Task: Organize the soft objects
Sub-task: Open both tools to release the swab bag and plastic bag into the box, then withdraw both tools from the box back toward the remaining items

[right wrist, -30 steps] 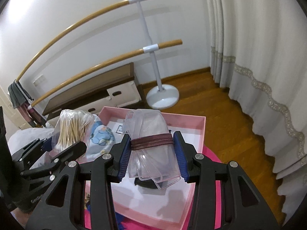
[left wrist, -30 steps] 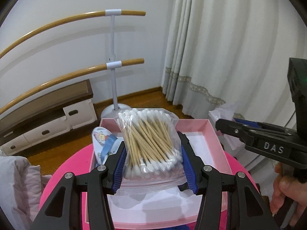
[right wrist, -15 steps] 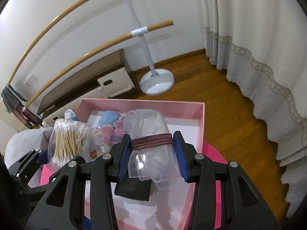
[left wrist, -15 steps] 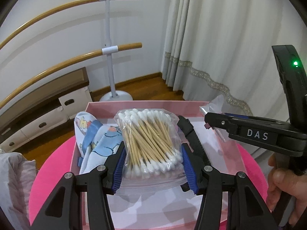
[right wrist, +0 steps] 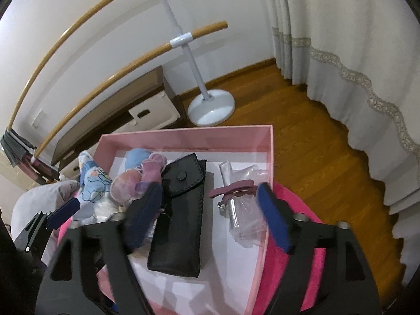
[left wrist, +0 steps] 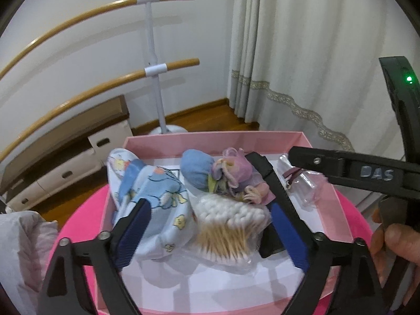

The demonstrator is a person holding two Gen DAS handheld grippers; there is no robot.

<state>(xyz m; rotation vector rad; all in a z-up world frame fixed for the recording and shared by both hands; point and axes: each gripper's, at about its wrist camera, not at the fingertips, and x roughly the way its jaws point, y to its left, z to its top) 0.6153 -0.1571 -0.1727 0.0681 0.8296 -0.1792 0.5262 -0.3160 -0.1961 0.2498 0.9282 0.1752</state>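
A pink box [left wrist: 210, 137] [right wrist: 270, 157] sits on a round pink table. My left gripper [left wrist: 210, 220] is open above it. The bag of cotton swabs [left wrist: 231, 223] lies in the box between its spread fingers. My right gripper [right wrist: 207, 215] is open too. The clear plastic bundle with a maroon band [right wrist: 241, 202] lies in the box's right side, also seen in the left wrist view [left wrist: 302, 181]. In the box are also a blue printed cloth [left wrist: 155, 197] [right wrist: 92, 181], a blue and purple plush [left wrist: 223, 176] [right wrist: 141, 173] and a black case [right wrist: 181, 215].
The pink table [left wrist: 86, 210] [right wrist: 302, 202] carries the box. A pale cushion [left wrist: 23, 239] lies at the left. A ballet barre stand [right wrist: 210, 107], a low drawer unit [left wrist: 65, 155] and curtains [right wrist: 341, 52] stand beyond on the wooden floor.
Both grippers have opened. The cotton swab bag dropped from my left gripper into the box, and the clear bundle dropped from my right gripper into the box's right side.
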